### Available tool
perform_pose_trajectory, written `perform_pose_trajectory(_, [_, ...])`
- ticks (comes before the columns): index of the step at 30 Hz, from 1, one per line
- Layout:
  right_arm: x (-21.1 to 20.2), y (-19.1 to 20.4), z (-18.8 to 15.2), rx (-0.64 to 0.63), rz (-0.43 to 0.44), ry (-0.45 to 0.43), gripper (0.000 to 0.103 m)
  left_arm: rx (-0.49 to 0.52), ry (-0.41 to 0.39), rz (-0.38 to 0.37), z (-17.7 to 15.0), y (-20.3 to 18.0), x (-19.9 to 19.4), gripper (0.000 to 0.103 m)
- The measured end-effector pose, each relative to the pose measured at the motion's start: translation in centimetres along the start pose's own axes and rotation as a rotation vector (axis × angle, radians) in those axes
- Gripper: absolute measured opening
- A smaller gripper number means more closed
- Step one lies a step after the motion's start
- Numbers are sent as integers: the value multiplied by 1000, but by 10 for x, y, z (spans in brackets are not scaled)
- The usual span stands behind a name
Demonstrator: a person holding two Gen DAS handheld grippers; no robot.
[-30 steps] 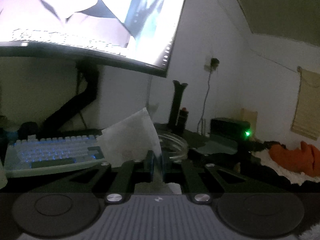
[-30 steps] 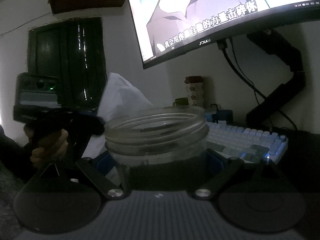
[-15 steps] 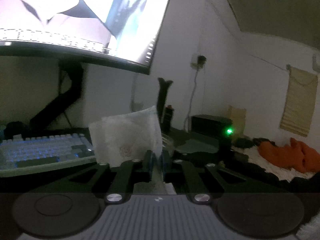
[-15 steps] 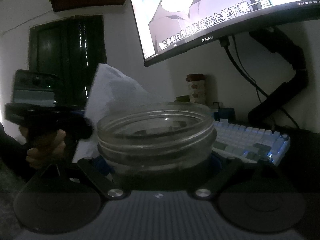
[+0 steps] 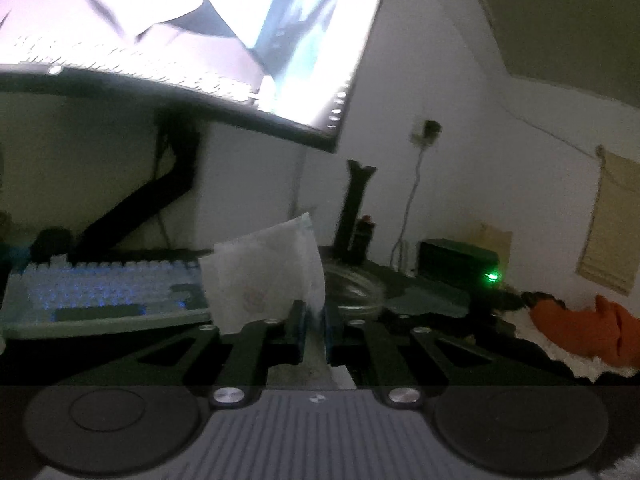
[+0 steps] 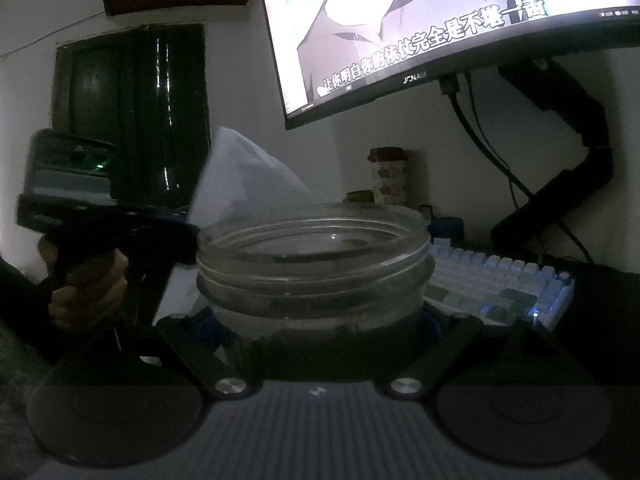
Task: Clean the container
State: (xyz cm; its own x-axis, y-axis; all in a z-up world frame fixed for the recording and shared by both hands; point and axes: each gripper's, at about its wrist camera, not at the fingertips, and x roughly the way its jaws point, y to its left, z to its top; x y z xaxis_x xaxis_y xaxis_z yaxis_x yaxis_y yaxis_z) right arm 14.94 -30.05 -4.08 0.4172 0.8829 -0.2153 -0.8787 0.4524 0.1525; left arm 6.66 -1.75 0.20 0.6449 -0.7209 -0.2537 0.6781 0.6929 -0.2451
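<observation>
Right gripper has the clear jar between its fingers, jaws set wide around the lower body and just been closing in on it; the blue pads sit against both sides, so it reads as a grip. Jar is upright, mouth open, no lid on it, held above the dark desk in front of the blue-lit keyboard. Left gripper is pinched nearly closed on a white tissue, which sticks up and fans out to the left above the fingertips. In the right wrist view the tissue stands just behind the jar's left rim; contact with the jar can't be told. A hand grips the left tool's handle there. Monitor on an arm overhead, video playing. From the left wrist view only the jar's rim shows, right of the tissue.
</observation>
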Motion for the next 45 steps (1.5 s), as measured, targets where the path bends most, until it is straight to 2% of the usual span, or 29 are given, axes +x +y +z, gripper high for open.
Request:
perform_pose_trajectory(4, [2,-2,0,11,-1,23,92,-21,8,21,-1,7,4,7])
perform_pose_trajectory(8, [6,-2,-2,10,0,50,94,-10,25,-3,-3,-3,5,7])
perform_pose_trajectory(14, [5,-2,-3,12,9,44,94,30,31,-37,-6,-23,6,7])
perform_pose_trajectory(22, [6,0,-3,7,13,55,98,60,30,-6,-9,-31,9,7])
perform_pose_trajectory(34, [6,-1,-2,16,10,48,100,29,1,75,0,-8,0,7])
perform_pose_trajectory(39, [6,-1,-2,17,7,48,101,56,11,53,-2,-19,2,7])
perform_pose_trajectory(45, [7,-2,-3,15,-2,53,101,81,6,73,-6,-34,3,7])
